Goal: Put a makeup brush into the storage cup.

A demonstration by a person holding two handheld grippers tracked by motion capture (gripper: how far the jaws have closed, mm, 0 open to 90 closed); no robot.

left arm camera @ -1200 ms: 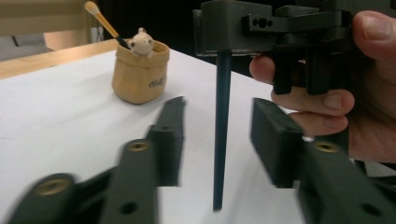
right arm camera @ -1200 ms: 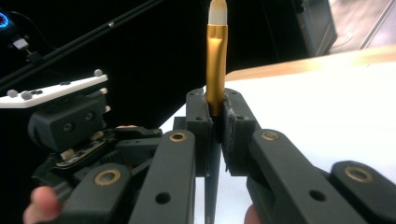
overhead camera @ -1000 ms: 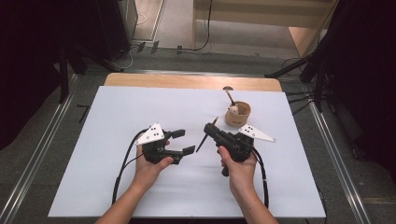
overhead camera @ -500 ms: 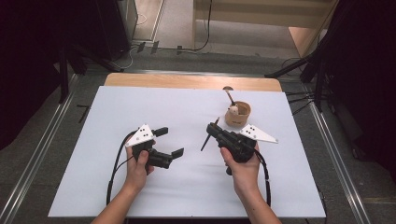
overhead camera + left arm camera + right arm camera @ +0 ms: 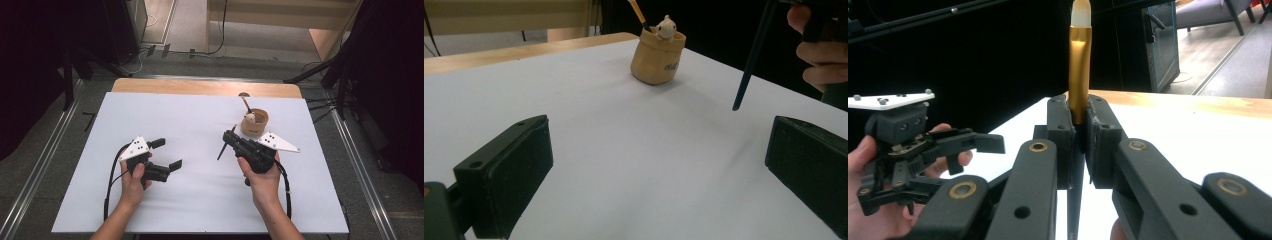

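My right gripper is shut on a paintbrush whose dark handle slants down to the left above the table. In the right gripper view the jaws clamp the brush just below its gold ferrule, with the white bristles pointing up. My left gripper is open and holds nothing, a hand's width left of the brush. Between its wide-apart jaws lies bare white table. A tan pouch-shaped holder stands behind the right gripper, with a small figure and another brush in it.
The white table top has a wooden strip along its far edge. Dark floor and metal rails flank the table. Both hands come in from the near edge.
My left gripper has moved left, away from the right one, staying open. The right gripper has barely shifted and keeps the brush.
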